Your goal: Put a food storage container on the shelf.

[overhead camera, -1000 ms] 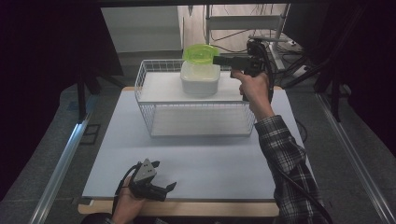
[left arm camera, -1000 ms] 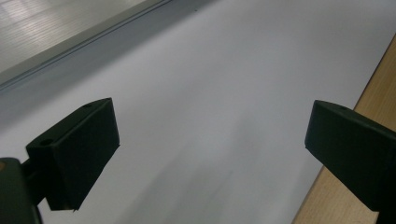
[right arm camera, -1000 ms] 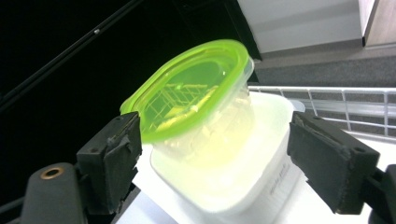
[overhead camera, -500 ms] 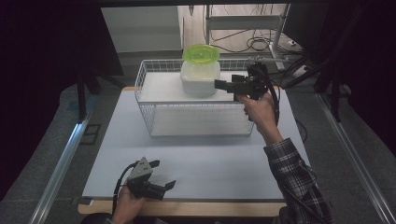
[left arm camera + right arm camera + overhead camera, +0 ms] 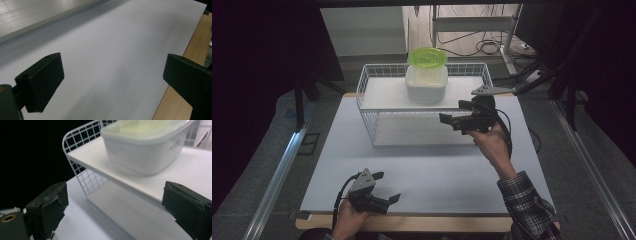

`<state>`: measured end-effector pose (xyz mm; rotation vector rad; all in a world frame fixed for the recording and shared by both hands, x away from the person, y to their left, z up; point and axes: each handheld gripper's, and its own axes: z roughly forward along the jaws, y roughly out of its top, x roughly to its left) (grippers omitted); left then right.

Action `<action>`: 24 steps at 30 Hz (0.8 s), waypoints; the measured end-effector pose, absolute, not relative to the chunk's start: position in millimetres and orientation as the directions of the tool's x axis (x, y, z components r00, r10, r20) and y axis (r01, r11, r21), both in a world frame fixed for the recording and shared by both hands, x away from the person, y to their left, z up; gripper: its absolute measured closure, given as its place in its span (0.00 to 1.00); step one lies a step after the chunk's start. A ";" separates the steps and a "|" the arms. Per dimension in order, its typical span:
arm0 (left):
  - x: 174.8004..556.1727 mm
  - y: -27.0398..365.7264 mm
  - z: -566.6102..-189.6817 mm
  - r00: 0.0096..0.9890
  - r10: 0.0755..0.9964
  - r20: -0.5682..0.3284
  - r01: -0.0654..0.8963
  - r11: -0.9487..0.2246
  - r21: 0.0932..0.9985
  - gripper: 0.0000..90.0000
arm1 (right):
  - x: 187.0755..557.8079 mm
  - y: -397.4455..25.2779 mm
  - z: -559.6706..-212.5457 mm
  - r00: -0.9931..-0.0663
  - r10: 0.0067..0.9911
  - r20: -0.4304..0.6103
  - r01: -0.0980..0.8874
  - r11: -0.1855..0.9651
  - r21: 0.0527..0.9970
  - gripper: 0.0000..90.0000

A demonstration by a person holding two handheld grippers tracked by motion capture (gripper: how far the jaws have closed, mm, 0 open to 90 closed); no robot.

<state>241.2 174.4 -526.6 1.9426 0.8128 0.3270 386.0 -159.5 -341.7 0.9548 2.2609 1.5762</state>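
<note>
Your container (image 5: pixel 426 82) sits on the wire rack's (image 5: pixel 372 107) shelf, rack at the mat's (image 5: pixel 422 170) far side, bowl (image 5: pixel 427 57) on the container.

The left hand-held gripper (image 5: pixel 382 187) sits low at the near edge of the desk (image 5: pixel 437 175), gripped by the left hand (image 5: pixel 349 217), its jaws spread wide and holding nothing. The right hand-held gripper (image 5: pixel 451 120) is raised farther out, held by the right hand (image 5: pixel 492 145) on an extended, plaid-sleeved forearm, jaws also wide apart and pointing leftward.
</note>
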 end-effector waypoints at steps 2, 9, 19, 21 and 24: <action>241.1 173.3 -527.0 0.744 0.660 -0.101 0.400 -0.319 0.859 0.03 | 382.7 -160.0 -347.3 -0.769 0.619 0.163 0.374 0.227 0.899 0.07; 240.6 171.9 -527.5 0.745 0.661 -0.083 0.396 -0.339 0.853 0.03 | 373.5 -162.8 -365.5 -0.776 0.618 0.129 0.355 0.258 0.899 0.06; 240.2 171.1 -527.6 0.742 0.667 -0.072 0.396 -0.348 0.850 0.02 | 362.7 -172.2 -391.7 -0.783 0.614 0.099 0.342 0.292 0.893 0.04; 240.1 170.7 -527.8 0.739 0.670 -0.067 0.397 -0.353 0.847 0.02 | 360.3 -175.4 -398.2 -0.785 0.611 0.102 0.341 0.290 0.894 0.04; 240.1 170.2 -528.1 0.736 0.675 -0.062 0.400 -0.358 0.844 0.01 | 355.9 -179.8 -409.2 -0.781 0.616 0.102 0.345 0.289 0.893 0.04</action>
